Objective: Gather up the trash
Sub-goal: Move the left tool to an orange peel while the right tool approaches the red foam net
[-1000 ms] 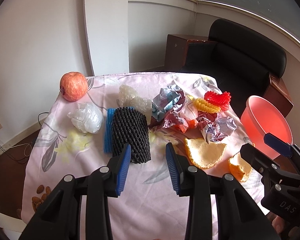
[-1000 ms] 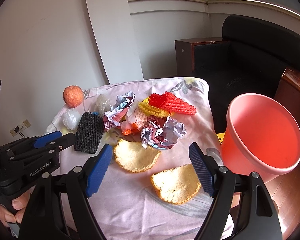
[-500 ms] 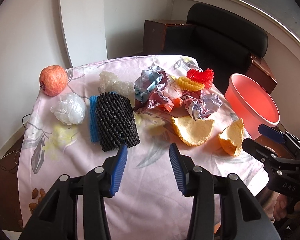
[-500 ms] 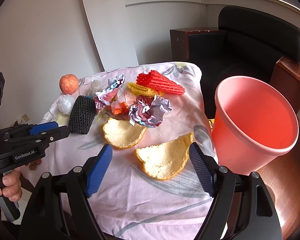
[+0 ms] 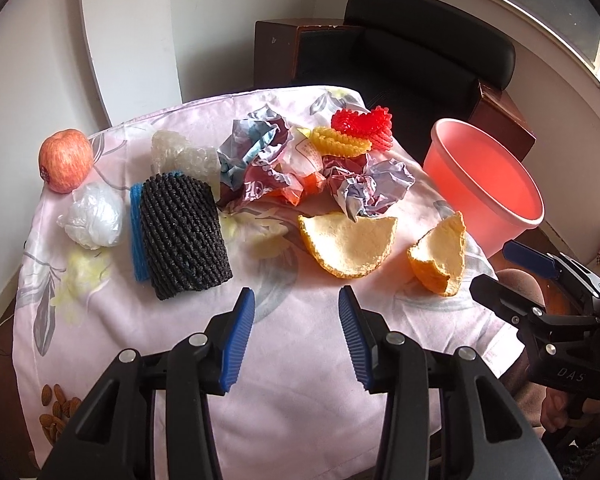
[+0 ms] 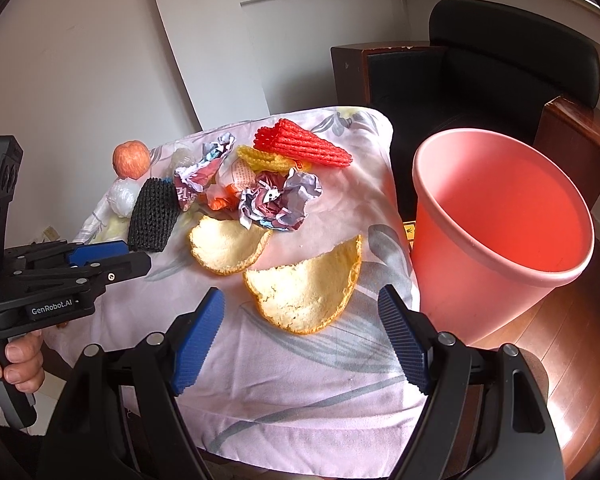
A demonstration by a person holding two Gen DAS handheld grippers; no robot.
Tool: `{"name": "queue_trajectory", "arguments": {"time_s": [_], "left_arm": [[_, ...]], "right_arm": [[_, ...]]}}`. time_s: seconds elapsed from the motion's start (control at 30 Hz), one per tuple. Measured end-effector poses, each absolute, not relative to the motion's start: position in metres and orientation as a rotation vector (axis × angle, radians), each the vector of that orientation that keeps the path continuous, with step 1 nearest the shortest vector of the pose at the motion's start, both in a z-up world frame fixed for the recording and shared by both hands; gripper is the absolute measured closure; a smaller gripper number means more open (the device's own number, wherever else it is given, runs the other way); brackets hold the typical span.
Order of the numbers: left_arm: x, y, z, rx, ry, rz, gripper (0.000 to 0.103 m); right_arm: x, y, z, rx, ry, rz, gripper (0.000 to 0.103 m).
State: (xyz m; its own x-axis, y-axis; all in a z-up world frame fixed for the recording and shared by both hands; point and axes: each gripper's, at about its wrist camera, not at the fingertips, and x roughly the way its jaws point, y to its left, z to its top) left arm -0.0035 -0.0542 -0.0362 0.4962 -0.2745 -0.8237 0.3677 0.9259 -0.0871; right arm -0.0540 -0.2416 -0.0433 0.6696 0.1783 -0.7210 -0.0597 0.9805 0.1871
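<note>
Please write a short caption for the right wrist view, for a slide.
Open right claw over a peel on the table, beside the pink bin.

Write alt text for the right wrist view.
The open right gripper hovers over a citrus peel on a pink floral tablecloth, beside an empty pink bucket. Behind lie a second peel, crumpled wrappers and foam fruit nets.

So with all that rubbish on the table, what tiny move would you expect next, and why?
Probably the right hand-held gripper eases down onto the nearest peel. Its jaws are open and empty, the peel lies just ahead of them, and the pink bin stands right beside it.
</note>
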Motion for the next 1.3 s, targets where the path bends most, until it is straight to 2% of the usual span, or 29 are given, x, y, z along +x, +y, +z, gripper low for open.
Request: {"name": "queue_trajectory", "arguments": {"time_s": [1.3], "left_arm": [[0.017, -0.068, -0.059, 0.097, 1.005, -0.368, 0.060]], "right_arm": [[-0.046, -0.229, -0.046, 0.118, 0.843, 0.165, 0.023]]}}
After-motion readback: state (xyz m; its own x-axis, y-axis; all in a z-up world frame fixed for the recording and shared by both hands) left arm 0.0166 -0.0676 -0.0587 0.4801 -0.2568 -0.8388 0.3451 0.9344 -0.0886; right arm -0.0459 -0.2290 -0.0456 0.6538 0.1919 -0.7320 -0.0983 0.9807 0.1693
